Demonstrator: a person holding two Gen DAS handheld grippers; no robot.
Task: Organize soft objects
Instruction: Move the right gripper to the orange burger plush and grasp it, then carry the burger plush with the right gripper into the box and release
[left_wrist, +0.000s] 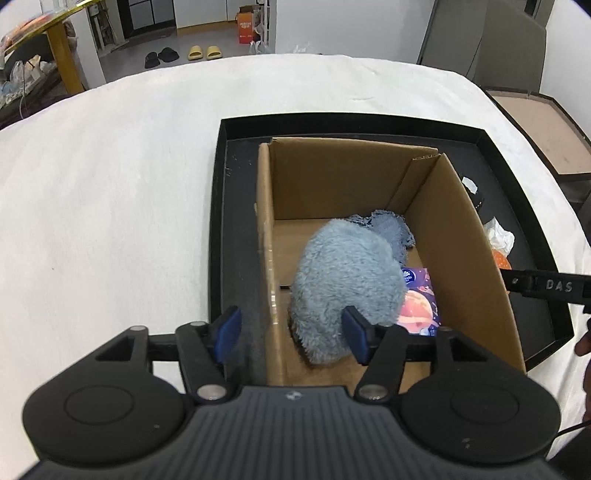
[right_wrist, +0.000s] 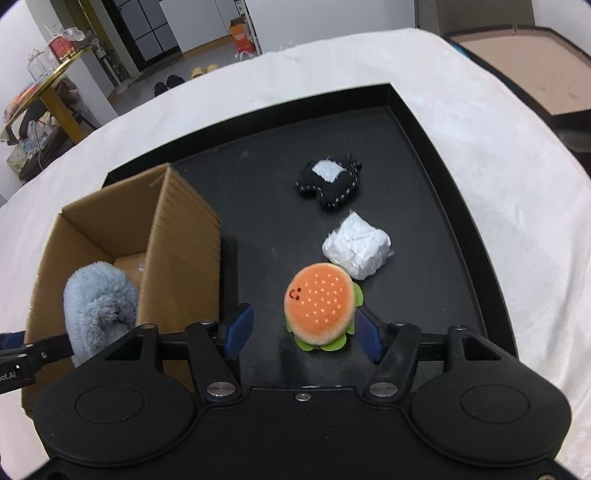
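Left claw (left_wrist: 291, 334) released over the cardboard box (left_wrist: 476, 251), grey plush slipper (left_wrist: 347, 280) inside it; right claw (right_wrist: 303, 332) spread, straddling the burger plush (right_wrist: 320, 309) beside the box — centre the pads, then squeeze gently before lifting.

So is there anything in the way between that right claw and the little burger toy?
Nothing visible. The right gripper is open just above the burger plush, which sits on the black tray; the white packet lies beyond it.

Both wrist views steep-down, close; share cardboard box (left_wrist: 332, 192), tray (right_wrist: 424, 122).
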